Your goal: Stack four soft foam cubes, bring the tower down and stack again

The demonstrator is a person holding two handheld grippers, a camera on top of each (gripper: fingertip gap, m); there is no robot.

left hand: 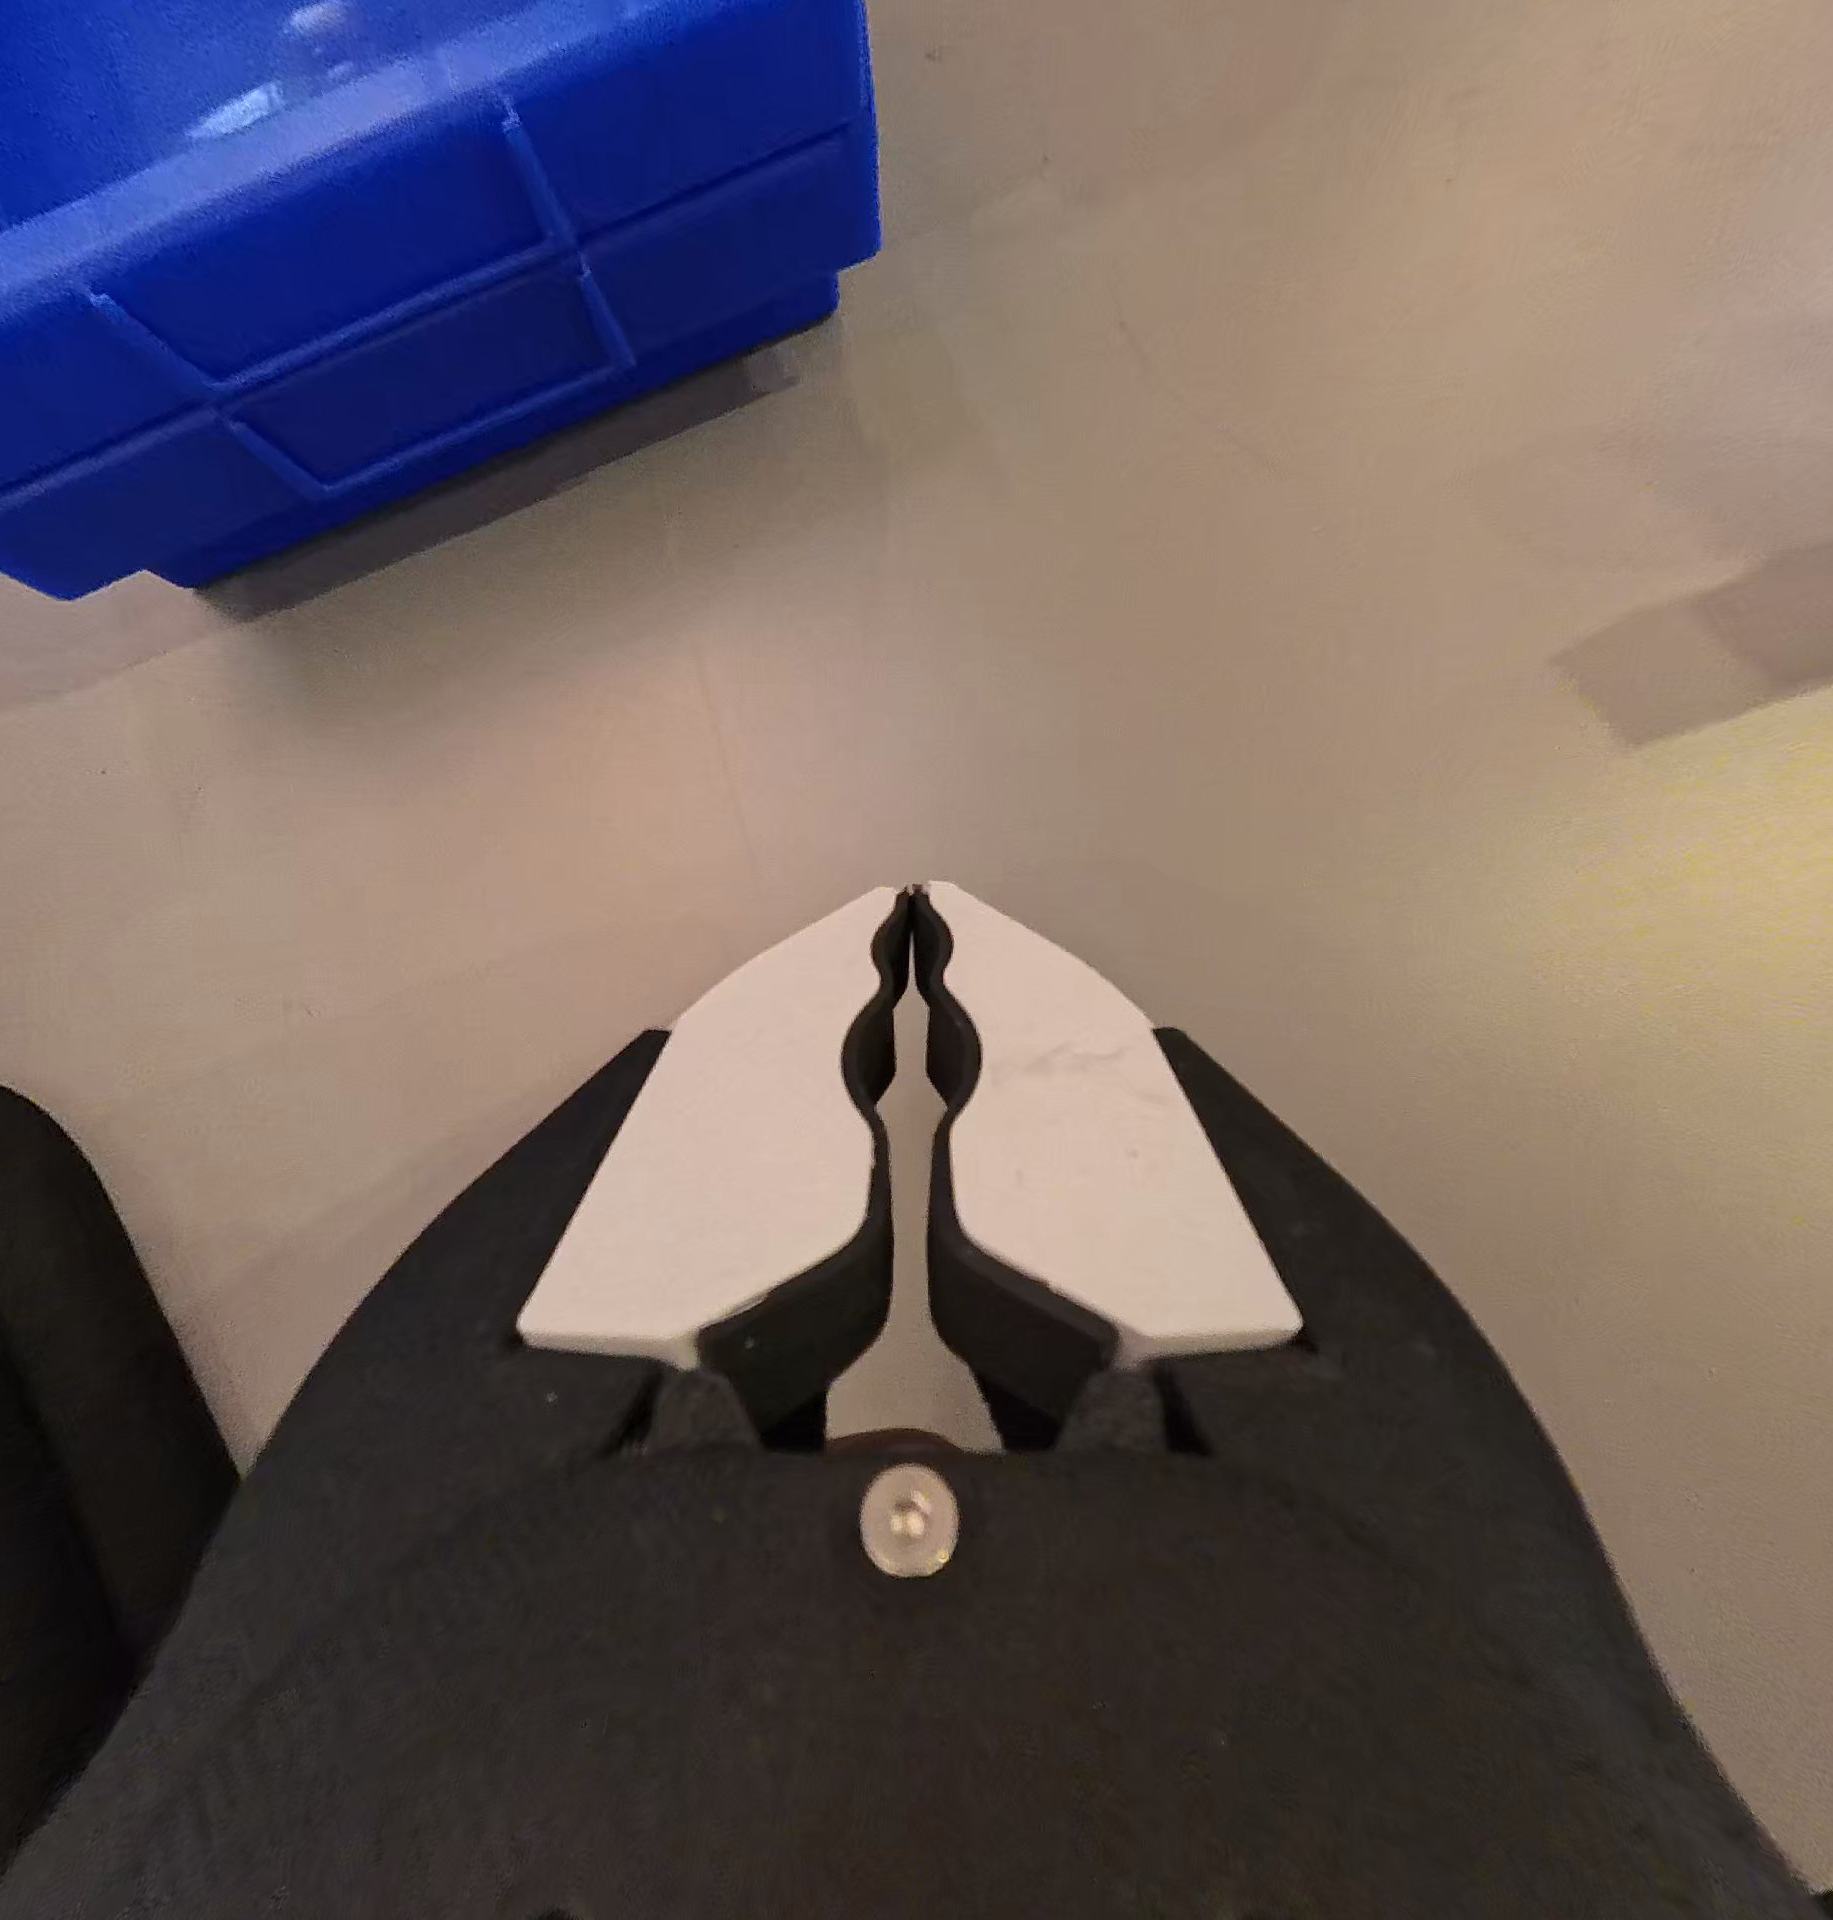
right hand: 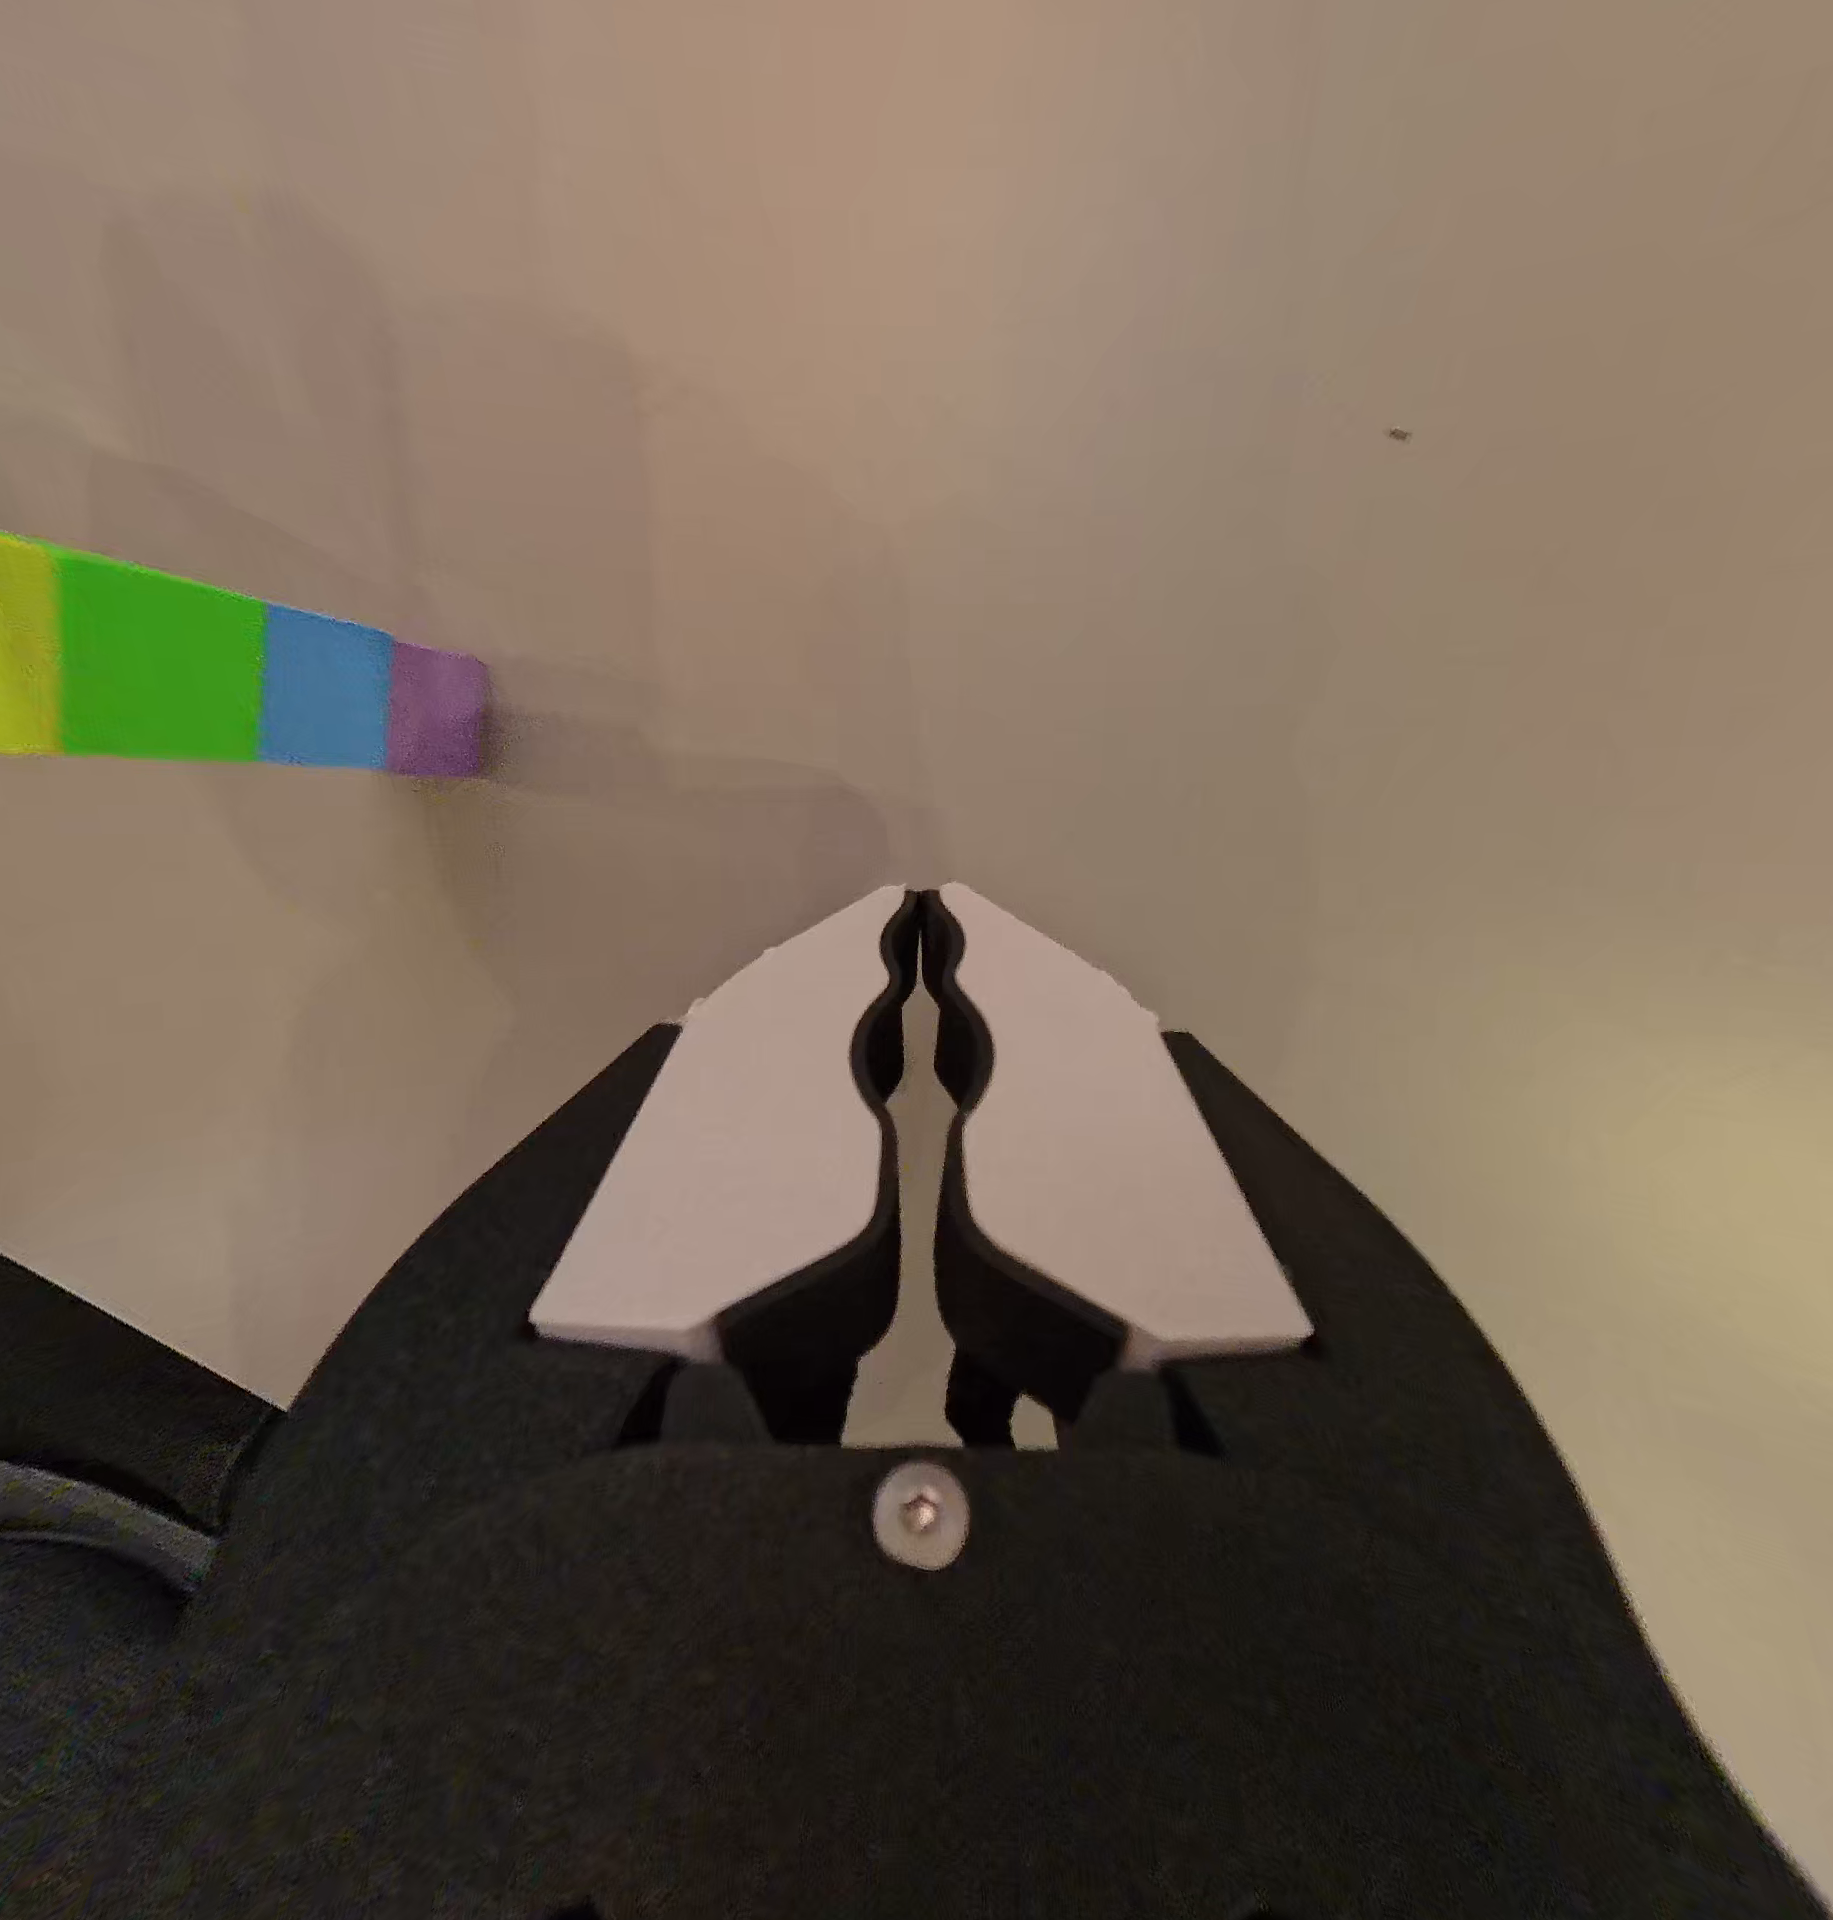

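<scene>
Four foam cubes stand joined face to face in one tower on the pale table, seen from above in my right wrist view: a yellow cube at the near end, cut by the picture's left edge, then a green cube, a blue cube and a purple cube resting on the table.

I count two grippers, one per view. My right gripper hangs well to the right of the purple cube, apart from it, its white fingers pressed together at the tips with nothing between them. My left gripper is likewise pinched closed on nothing, its tips meeting over bare table.

One blue plastic bin sits on the table up and to the left of my left gripper's tips, well apart from them; only its ribbed outer wall and a corner show, and I cannot tell what it holds. Dark fabric fills the lower left corner below the tower in the right view, and a dark shape lies at the left edge in the left view; I cannot tell what either is.

Nothing lies between either gripper's tips and the table ahead.

Only the right view shows the tower; only the left view shows the bin. Neither view shows the other gripper.
</scene>
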